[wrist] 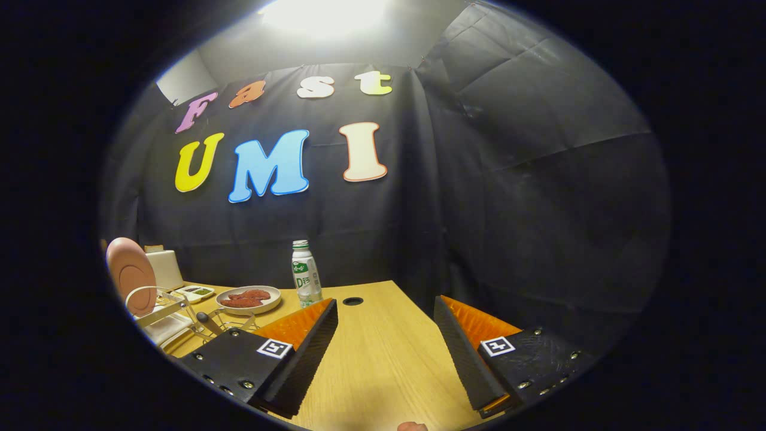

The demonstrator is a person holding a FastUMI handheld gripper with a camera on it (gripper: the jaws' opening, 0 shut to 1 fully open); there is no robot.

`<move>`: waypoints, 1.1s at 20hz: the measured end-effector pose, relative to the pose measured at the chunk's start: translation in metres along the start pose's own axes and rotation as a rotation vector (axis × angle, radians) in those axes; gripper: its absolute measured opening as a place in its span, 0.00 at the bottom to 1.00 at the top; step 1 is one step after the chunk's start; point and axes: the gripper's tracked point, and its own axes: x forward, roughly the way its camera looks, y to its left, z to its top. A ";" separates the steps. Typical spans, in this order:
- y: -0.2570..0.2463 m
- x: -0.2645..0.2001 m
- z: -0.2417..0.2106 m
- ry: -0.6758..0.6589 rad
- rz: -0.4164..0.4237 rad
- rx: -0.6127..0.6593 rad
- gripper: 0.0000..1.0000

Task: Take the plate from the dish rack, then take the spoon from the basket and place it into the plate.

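Jaws of the gripper gape over wooden table.

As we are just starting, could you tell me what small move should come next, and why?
Probably swing the claw toward the plate, which stands upright in the dish rack beyond one finger; the claw is open over bare table, holding nothing.
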 end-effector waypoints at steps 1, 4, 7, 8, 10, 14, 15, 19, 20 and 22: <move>-0.006 -0.007 0.008 -0.003 -0.012 -0.009 0.99; -0.014 -0.033 0.030 -0.007 -0.027 -0.054 0.98; -0.006 -0.063 0.054 0.005 -0.016 -0.073 0.99; -0.001 -0.074 0.060 0.014 -0.011 -0.075 0.99; 0.014 -0.094 0.075 0.026 0.006 -0.086 0.99; 0.057 -0.129 0.099 0.077 0.052 -0.082 0.99; 0.073 -0.136 0.101 0.106 0.075 -0.069 0.99; 0.152 -0.153 0.119 0.158 0.191 -0.050 0.99; 0.171 -0.155 0.122 0.164 0.222 -0.049 0.99; 0.213 -0.156 0.130 0.174 0.282 -0.042 0.99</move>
